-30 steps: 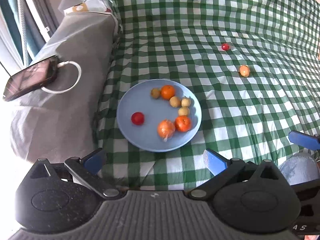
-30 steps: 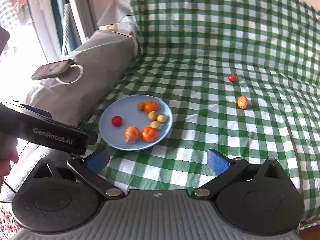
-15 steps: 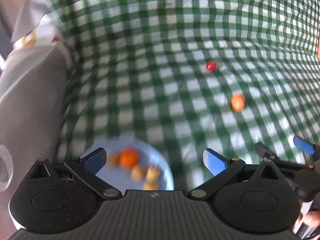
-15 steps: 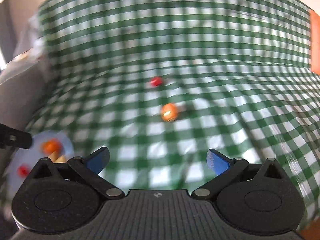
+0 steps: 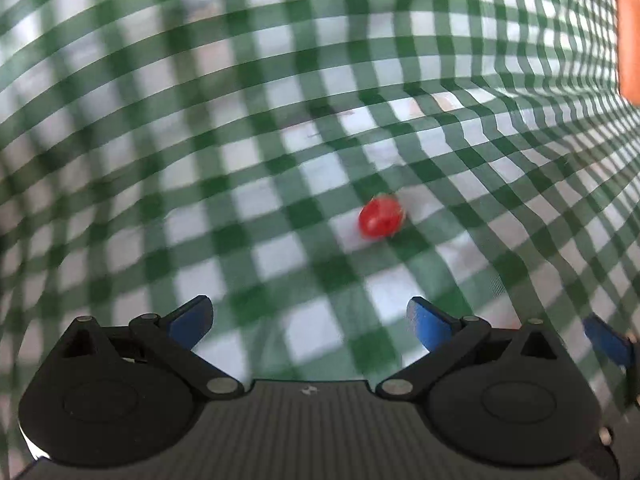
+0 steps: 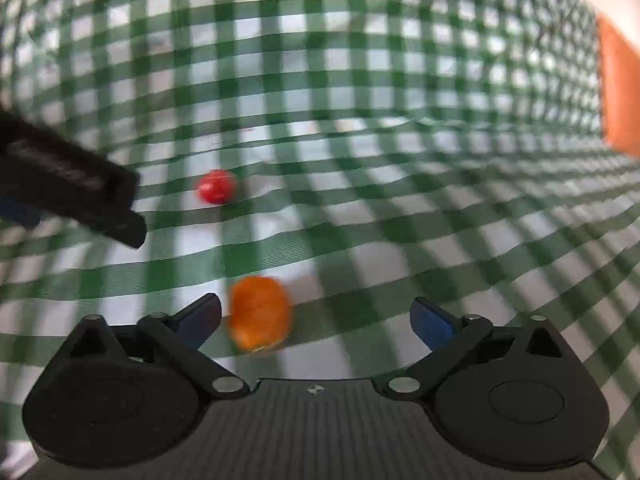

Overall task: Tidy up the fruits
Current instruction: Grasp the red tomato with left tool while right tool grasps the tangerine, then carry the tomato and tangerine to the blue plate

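Observation:
A small red fruit [image 5: 380,217] lies on the green checked cloth [image 5: 280,184], ahead and a little right of my open, empty left gripper [image 5: 310,318]. It also shows in the right wrist view [image 6: 217,186]. An orange fruit [image 6: 260,313] lies on the cloth between the pads of my open right gripper [image 6: 316,318], close to the left pad [image 6: 200,314], not gripped. The left gripper's body [image 6: 72,184] enters the right wrist view from the left. A blue pad of the right gripper [image 5: 608,340] shows at the left wrist view's right edge. The plate is out of view.
The checked cloth [image 6: 400,220] rises up a backrest behind the fruits. An orange object [image 6: 620,92] stands at the far right edge, also in the left wrist view [image 5: 628,36]. Both views are motion-blurred.
Both grippers have moved forward and right, away from the blue plate and toward the two loose fruits. The plate has left both views. Both grippers stay open.

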A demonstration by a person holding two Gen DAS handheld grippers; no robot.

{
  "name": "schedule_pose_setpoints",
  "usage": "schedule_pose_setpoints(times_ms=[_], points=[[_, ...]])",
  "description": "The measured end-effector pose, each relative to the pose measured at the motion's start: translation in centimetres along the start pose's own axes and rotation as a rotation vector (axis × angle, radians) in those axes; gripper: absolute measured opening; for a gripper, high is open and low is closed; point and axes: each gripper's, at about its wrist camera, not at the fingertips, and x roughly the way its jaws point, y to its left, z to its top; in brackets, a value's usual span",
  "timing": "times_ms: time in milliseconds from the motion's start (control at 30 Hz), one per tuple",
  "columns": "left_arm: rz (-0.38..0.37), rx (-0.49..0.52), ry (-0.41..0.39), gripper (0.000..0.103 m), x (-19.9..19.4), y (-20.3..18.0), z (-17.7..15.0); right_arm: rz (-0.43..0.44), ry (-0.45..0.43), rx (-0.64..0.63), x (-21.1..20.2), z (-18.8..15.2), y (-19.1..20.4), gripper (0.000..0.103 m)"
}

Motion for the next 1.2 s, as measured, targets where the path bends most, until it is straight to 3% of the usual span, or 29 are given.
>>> schedule_pose_setpoints(times_ms=[100,267,300,333,367,400,433,467,633,867,1000,1200], points=[[-0.024,0.052,-0.011,0.103,2.2,-0.9,1.7,0.014,0.016,0.069,0.8,-0.5,-1.6,0.092],[-0.057,0.106,-0.03,0.102,3.8,-1.9,3.4,0.007,0.005,0.058,0.9,-0.4,-1.7,0.086],[-0.069,0.118,-0.037,0.09,3.8,-2.1,3.5,0.01,0.005,0.053,0.9,-0.4,-1.6,0.085],[-0.088,0.133,-0.037,0.074,3.8,-2.3,3.6,0.023,-0.001,0.052,0.8,-0.3,-1.5,0.076],[-0.114,0.145,-0.017,0.035,4.1,-2.7,3.8,0.03,-0.006,0.049,0.7,-0.3,-1.3,0.065],[-0.141,0.139,0.012,0.032,4.3,-2.8,3.9,0.034,-0.012,0.041,0.7,-0.3,-1.1,0.057],[-0.144,0.117,0.007,0.031,4.1,-2.6,3.8,0.033,-0.015,0.038,0.5,-0.2,-0.9,0.042],[-0.137,0.113,-0.004,0.031,3.9,-2.6,3.6,0.033,-0.015,0.037,0.3,-0.1,-0.9,0.038],[-0.121,0.07,-0.023,0.031,0.8,-1.9,2.7,0.034,-0.012,0.06,-0.3,0.1,-1.2,0.037],[-0.089,-0.083,-0.043,0.031,-9.5,1.6,-1.0,0.041,-0.023,0.097,-4.3,1.6,-2.3,0.037],[-0.063,-0.185,-0.03,0.032,-16.0,4.0,-5.3,0.106,-0.02,0.041,-9.5,1.6,-2.2,0.037],[-0.005,-0.233,0.007,0.032,-23.8,5.8,-12.5,0.231,0.025,-0.06,-18.7,0.0,-1.2,0.037]])
